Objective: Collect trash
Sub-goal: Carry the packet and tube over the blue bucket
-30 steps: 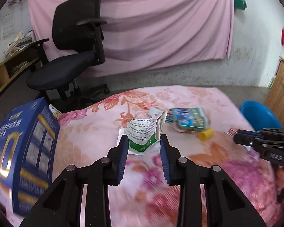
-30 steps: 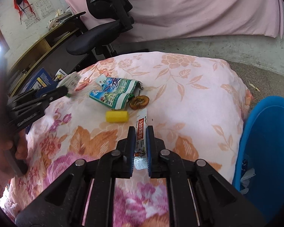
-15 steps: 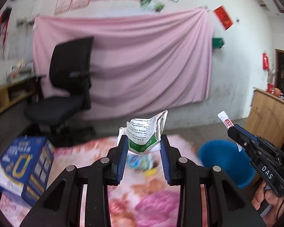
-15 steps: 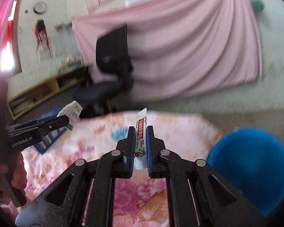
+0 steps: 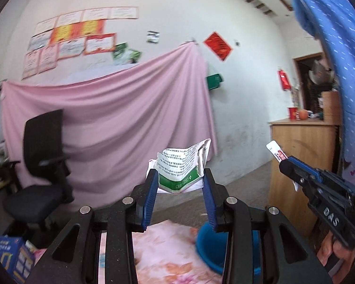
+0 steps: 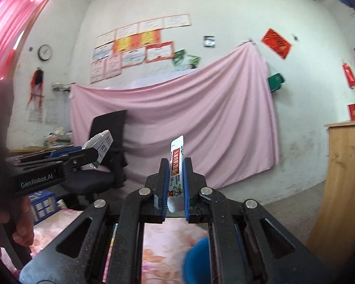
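Trash in both my grippers: the left gripper (image 5: 179, 184) pinches a crumpled green-and-white wrapper (image 5: 181, 168), the right gripper (image 6: 175, 177) clamps a sachet (image 6: 176, 165), both above the blue bin (image 5: 210, 248).

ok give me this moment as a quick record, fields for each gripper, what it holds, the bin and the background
left gripper: shut on the crumpled green and white packet, raised off the table
right gripper: shut on the thin sachet, which stands upright between the fingers
bin: blue tub, low in the left wrist view, beside the floral cloth
background: pink sheet on the wall, black office chair in front of it, wooden cabinet on the right
left on the table: hidden in both views
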The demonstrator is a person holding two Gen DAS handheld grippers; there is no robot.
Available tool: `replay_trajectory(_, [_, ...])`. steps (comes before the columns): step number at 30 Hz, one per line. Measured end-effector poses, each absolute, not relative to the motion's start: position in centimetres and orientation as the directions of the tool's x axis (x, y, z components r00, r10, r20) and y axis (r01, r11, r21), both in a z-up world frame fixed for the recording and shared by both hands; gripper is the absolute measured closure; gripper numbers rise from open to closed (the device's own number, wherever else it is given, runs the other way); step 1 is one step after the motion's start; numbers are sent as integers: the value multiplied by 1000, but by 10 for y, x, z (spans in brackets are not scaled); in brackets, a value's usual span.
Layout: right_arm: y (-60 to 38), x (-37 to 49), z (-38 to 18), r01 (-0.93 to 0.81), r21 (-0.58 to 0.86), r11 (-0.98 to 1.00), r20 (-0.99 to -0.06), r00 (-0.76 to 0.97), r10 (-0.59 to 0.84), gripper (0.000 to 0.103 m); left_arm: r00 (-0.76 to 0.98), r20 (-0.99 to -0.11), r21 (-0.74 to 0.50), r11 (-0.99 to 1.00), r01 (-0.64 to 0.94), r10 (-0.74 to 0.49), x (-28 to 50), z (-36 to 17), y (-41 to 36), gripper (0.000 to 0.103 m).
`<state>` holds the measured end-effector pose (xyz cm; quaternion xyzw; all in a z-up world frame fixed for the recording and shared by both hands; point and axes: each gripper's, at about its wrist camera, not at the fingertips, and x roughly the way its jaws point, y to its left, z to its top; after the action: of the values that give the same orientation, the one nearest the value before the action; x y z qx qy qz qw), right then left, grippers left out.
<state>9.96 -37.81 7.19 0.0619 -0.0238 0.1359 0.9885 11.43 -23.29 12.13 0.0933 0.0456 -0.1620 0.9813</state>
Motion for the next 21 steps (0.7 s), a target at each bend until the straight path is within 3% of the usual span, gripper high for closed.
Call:
replay_trajectory(7, [-428, 97, 68, -145, 178, 973, 14, 989, 145, 63, 902, -205, 162, 896, 413, -379, 140, 96, -270, 70])
replay_trajectory(21, [-458, 152, 27, -33, 234, 972, -312, 944, 108, 63, 806, -483, 45, 910, 413, -342, 204, 49, -299, 67])
